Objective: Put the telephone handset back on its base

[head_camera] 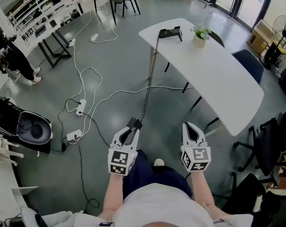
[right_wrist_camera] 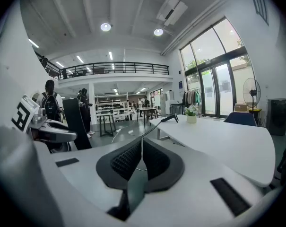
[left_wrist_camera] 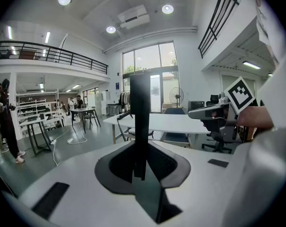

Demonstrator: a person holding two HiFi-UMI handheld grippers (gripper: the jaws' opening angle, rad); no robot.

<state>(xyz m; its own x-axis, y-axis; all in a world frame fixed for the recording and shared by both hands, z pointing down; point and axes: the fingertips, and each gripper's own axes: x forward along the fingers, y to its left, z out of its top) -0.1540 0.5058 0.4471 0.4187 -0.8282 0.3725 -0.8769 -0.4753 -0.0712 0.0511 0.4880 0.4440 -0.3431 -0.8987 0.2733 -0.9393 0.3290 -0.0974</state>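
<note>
Left gripper (head_camera: 129, 132) clamped on the black handset (left_wrist_camera: 140, 112), which stands upright between its pads, held low in front of the person above the grey floor (head_camera: 114, 70). Right gripper (head_camera: 190, 126) level with it and apart from it, jaws pressed together with nothing in them. Coiled cord (head_camera: 150, 79) stretches from the handset up to the base (head_camera: 170, 32) at the far end of the white table (head_camera: 223, 84). The base is dark; its detail is too small to read. Potted plant (head_camera: 200, 33) stands just beside the base.

Bright daylight from windows (left_wrist_camera: 150, 77), fisheye-warped dark edges
</note>
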